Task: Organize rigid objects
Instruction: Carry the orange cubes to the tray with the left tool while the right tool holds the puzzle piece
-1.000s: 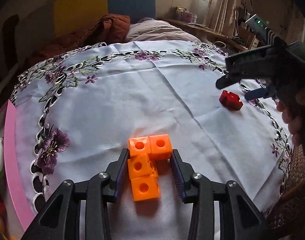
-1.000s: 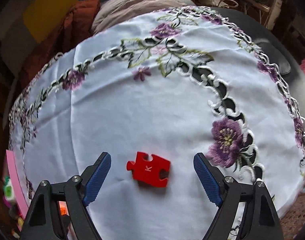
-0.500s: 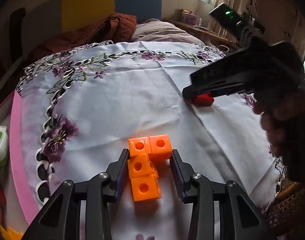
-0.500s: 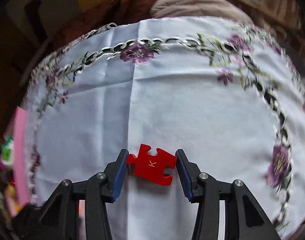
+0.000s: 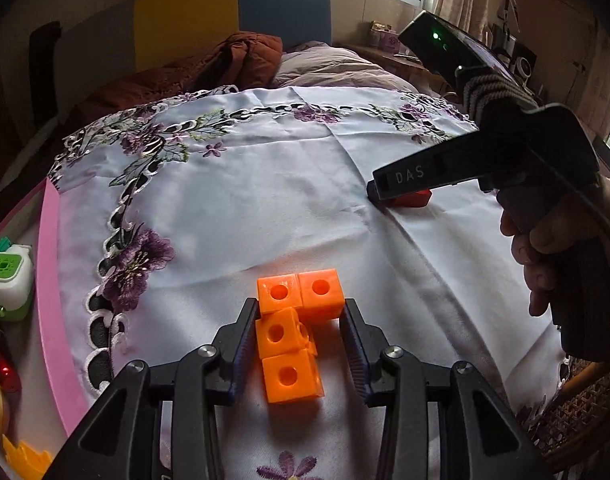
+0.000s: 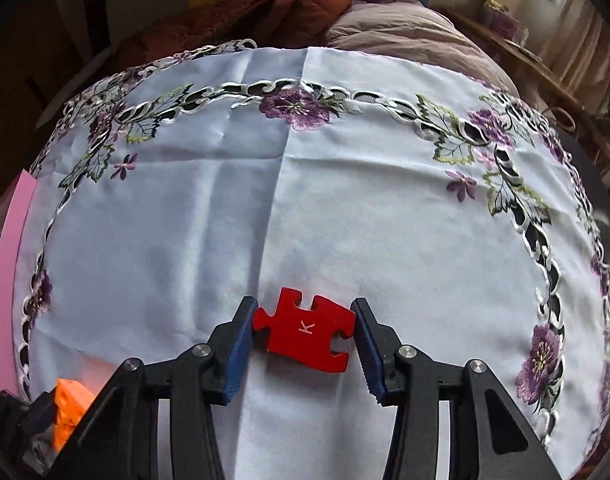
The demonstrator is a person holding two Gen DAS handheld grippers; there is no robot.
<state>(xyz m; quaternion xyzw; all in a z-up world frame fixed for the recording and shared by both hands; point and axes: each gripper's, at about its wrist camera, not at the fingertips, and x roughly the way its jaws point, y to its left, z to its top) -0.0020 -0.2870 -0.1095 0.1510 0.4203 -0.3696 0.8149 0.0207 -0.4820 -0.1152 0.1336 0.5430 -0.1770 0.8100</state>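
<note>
— Orange, that cluster of linked cubes (image 5: 293, 336); where did it sit?
— On the white embroidered tablecloth (image 5: 273, 208), between the blue pads of the left gripper (image 5: 301, 336), whose jaws pinched it from both sides.
— And the red piece?
— A red jigsaw piece (image 6: 307, 334) marked K lay flat on the cloth, well apart from the cubes. The right gripper (image 6: 305, 334) had its jaws drawn in against the piece's two ends, pinching it.
— Anything of the person?
— A hand (image 5: 545, 248) wrapped around the right gripper's handle. At the cloth's left edge ran a pink strip (image 5: 55, 280), with a green-and-white toy (image 5: 7, 280) beyond it.
</note>
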